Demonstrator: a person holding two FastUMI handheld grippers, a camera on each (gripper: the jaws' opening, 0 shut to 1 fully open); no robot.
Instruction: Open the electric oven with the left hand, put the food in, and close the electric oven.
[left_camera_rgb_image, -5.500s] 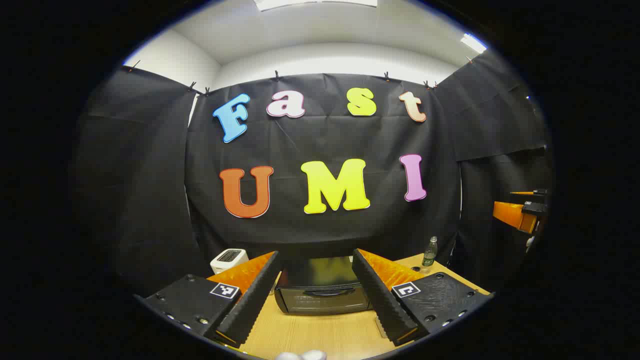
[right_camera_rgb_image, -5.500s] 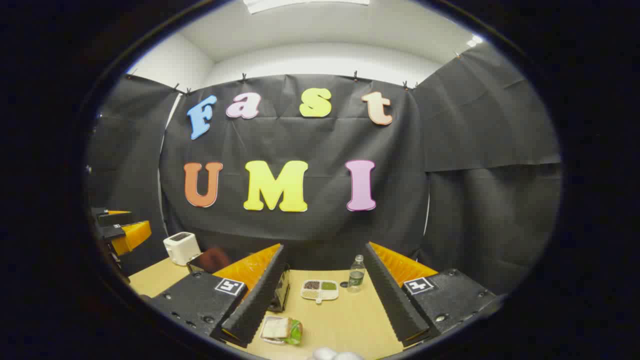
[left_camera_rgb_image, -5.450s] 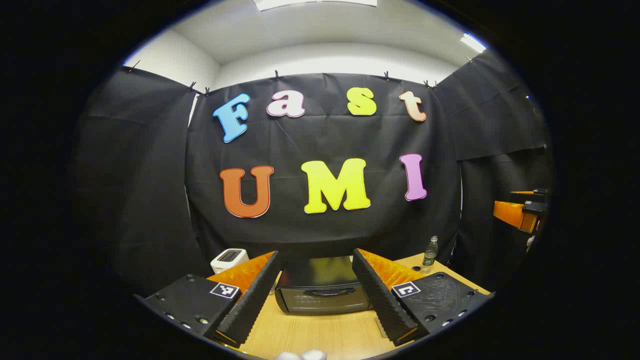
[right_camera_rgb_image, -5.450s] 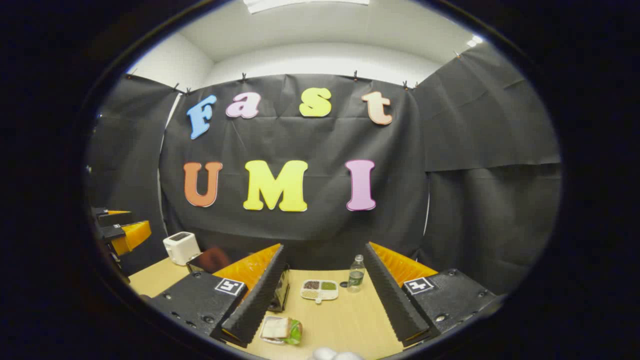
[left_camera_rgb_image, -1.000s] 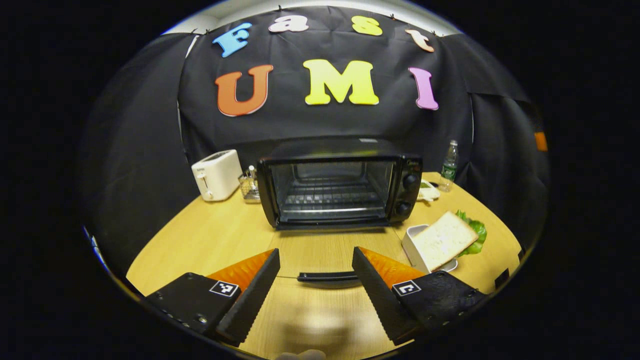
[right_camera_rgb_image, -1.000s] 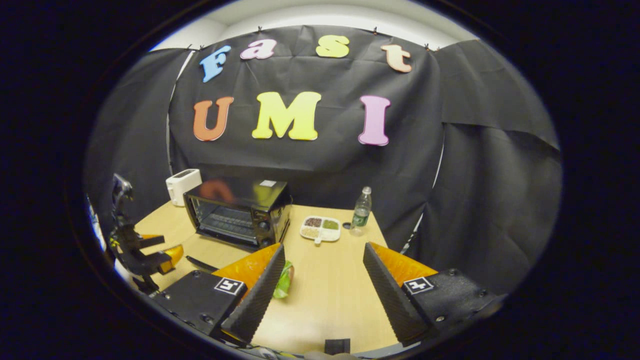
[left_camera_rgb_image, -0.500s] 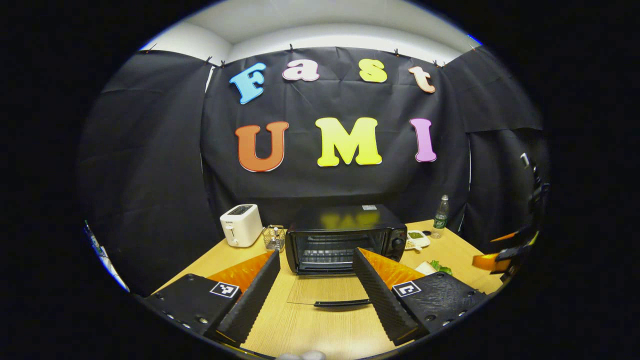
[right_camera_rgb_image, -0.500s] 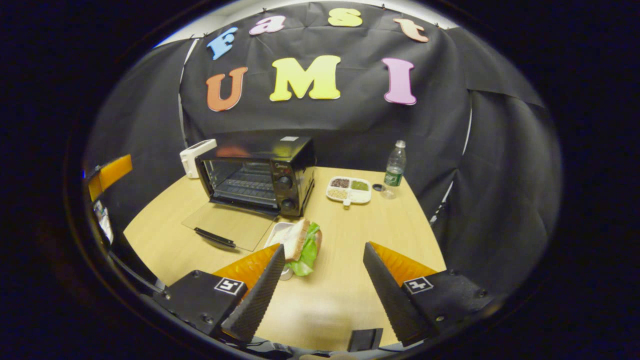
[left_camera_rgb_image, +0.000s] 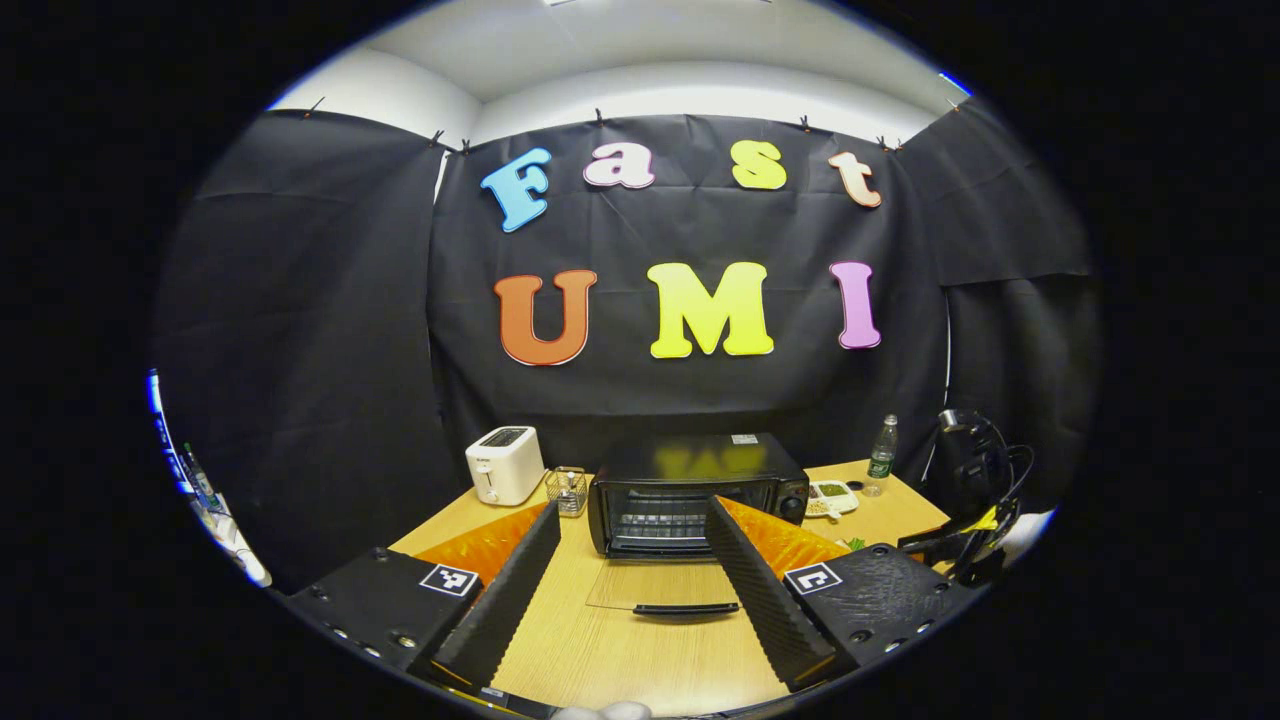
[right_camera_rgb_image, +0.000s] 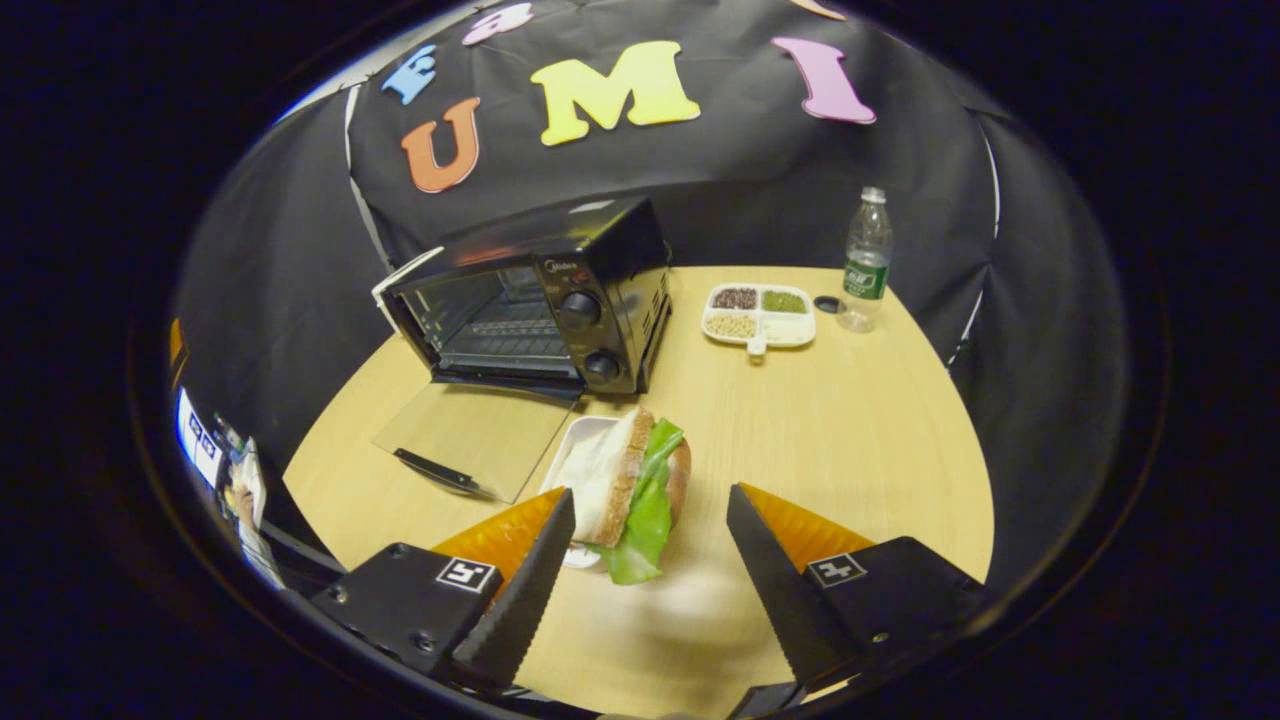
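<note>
Backing off from the oven (left_camera_rgb_image: 697, 493), the left gripper (left_camera_rgb_image: 628, 590) hangs jaws open with the door (right_camera_rgb_image: 478, 440) now flat on the tabletop (right_camera_rgb_image: 850, 420) — right gripper (right_camera_rgb_image: 645, 580), open-jawed, has closed in on the sandwich (right_camera_rgb_image: 630, 485), pickup next.

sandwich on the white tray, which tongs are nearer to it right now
Right. The right tongs hang open just in front of the sandwich, not yet touching it. The left tongs are open too, back from the oven's lowered door.
</note>
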